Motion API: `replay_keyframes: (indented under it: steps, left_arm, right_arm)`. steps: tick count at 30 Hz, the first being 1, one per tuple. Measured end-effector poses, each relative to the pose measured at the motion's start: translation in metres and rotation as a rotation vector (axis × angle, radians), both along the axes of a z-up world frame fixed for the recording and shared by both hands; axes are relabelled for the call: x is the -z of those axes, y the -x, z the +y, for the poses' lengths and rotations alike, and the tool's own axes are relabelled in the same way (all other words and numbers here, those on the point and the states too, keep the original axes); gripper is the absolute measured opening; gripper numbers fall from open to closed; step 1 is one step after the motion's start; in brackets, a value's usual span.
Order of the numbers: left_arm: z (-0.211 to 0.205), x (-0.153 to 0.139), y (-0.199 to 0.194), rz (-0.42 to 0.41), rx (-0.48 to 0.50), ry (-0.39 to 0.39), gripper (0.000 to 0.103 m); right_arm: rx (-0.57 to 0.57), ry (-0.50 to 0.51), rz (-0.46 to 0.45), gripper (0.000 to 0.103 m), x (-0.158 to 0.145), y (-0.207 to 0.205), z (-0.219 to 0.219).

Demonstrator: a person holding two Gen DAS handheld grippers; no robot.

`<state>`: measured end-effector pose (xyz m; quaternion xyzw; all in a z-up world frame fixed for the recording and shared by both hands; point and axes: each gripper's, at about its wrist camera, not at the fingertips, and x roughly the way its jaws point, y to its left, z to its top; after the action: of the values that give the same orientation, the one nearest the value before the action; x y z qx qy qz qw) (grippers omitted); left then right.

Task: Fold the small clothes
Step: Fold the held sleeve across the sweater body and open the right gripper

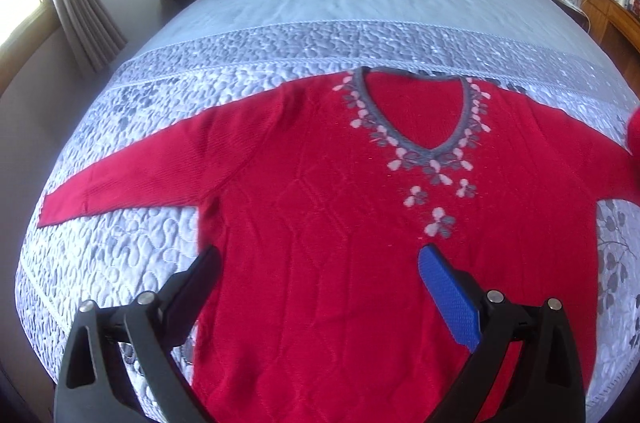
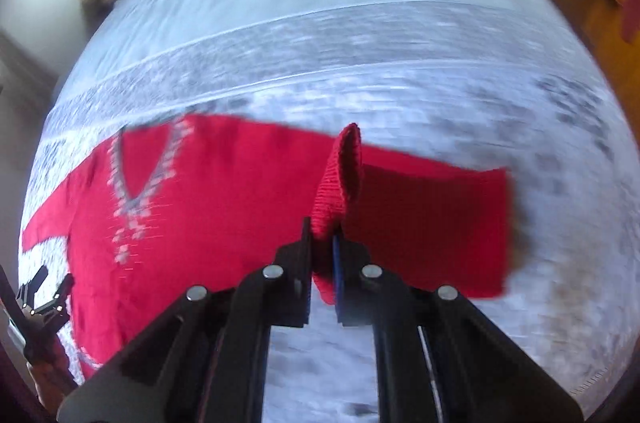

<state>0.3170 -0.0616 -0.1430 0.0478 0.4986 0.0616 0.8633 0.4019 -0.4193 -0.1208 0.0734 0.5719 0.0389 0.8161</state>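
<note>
Sweater (image 1: 320, 223), red knit with a grey V-neck, lies face up and spread flat on the quilted bed (image 1: 132, 263), body toward the foot end. Left sleeve (image 1: 132, 175) extends straight out, unfolded. Left gripper (image 1: 320, 263) hovers above the lower body with its jaws spread wide, grasping nothing. Right gripper (image 2: 322, 243) is clenched on a pinched fold of the right sleeve (image 2: 432, 223), lifting a loop of knit clear of the bed; this view is motion-blurred. Progress assessment: early stage. The garment is laid out, and the first sleeve fold appears to be in hand. Remaining: both sleeves inward, then the body fold
</note>
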Motion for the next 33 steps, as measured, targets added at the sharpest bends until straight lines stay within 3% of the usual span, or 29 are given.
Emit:
replay_keyframes:
  steps: [4, 6, 7, 8, 13, 18, 21, 23, 25, 27, 31, 33]
  left_arm:
    - [0.016, -0.001, -0.001, -0.004, -0.015, 0.003, 0.099]
    - [0.019, 0.0, -0.003, -0.002, -0.016, 0.007, 0.099]
    - [0.019, 0.0, -0.005, 0.0, -0.014, 0.01, 0.099]
    - [0.018, 0.001, -0.006, 0.001, -0.01, 0.015, 0.099]
    - [-0.006, 0.003, -0.014, 0.017, 0.066, 0.097, 0.099]
    - [-0.072, 0.01, -0.037, 0.103, 0.222, 0.343, 0.096]
    - [-0.112, 0.025, -0.055, 0.182, 0.274, 0.439, 0.081]
    - [-0.135, 0.042, -0.07, 0.261, 0.279, 0.513, 0.077]
    - [-0.147, 0.061, -0.083, 0.325, 0.248, 0.55, 0.071]
    - [-0.151, 0.075, -0.091, 0.364, 0.205, 0.578, 0.057]
    - [-0.156, 0.088, -0.098, 0.361, 0.159, 0.59, 0.042]
    - [-0.159, 0.087, -0.101, 0.344, 0.15, 0.581, 0.027]
  right_arm:
    - [-0.08, -0.03, 0.033, 0.009, 0.026, -0.023, 0.077]
    - [-0.095, -0.068, 0.07, 0.018, 0.041, -0.027, 0.099]
    - [-0.1, -0.086, 0.088, 0.033, 0.046, -0.027, 0.106]
    - [-0.109, -0.107, 0.089, 0.04, 0.05, -0.024, 0.109]
    - [-0.065, -0.166, 0.019, 0.041, 0.036, 0.014, 0.068]
    - [0.012, -0.117, -0.033, 0.043, 0.037, 0.069, 0.009]
    - [0.068, -0.159, -0.036, 0.043, 0.05, 0.1, -0.019]
    - [0.095, -0.19, -0.06, 0.043, 0.055, 0.119, -0.031]
    - [0.115, -0.229, -0.093, 0.043, 0.059, 0.138, -0.039]
    - [0.135, -0.273, -0.12, 0.043, 0.066, 0.151, -0.045]
    - [0.105, -0.242, -0.109, 0.043, 0.074, 0.153, -0.045]
    - [0.102, -0.221, -0.126, 0.043, 0.073, 0.155, -0.044]
